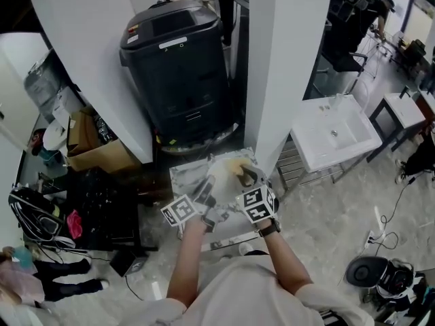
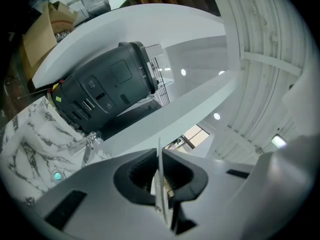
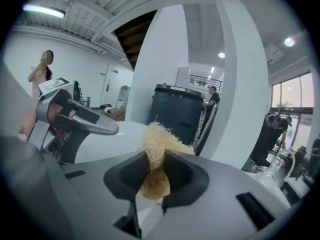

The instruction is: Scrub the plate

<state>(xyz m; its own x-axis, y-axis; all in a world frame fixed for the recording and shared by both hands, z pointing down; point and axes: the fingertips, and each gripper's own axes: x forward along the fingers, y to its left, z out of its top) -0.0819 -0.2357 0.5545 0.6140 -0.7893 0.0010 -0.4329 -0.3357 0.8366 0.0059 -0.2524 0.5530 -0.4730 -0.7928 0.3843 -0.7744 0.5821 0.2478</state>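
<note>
We judge scrubbing under way. No view shows how clean the plate [image 1: 225,165] is, so work left unknown. Plate held on edge over marbled counter [image 1: 182,176], L gripper [image 2: 162,181] clamped narrow on its rim. R gripper [image 3: 159,169] part-closed, gripping fibre scrubber [image 3: 159,144] approx. at plate face; contact unconfirmed.

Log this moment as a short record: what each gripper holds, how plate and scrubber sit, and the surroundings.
left gripper: shut on the rim of a round white plate, held edge-on between the jaws
right gripper: shut on a straw-coloured fibrous scrubber
plate and scrubber: scrubber at the plate's face; contact cannot be told
below: grey-veined marbled surface
behind: black boxy machine
to the right: white rectangular basin
</note>
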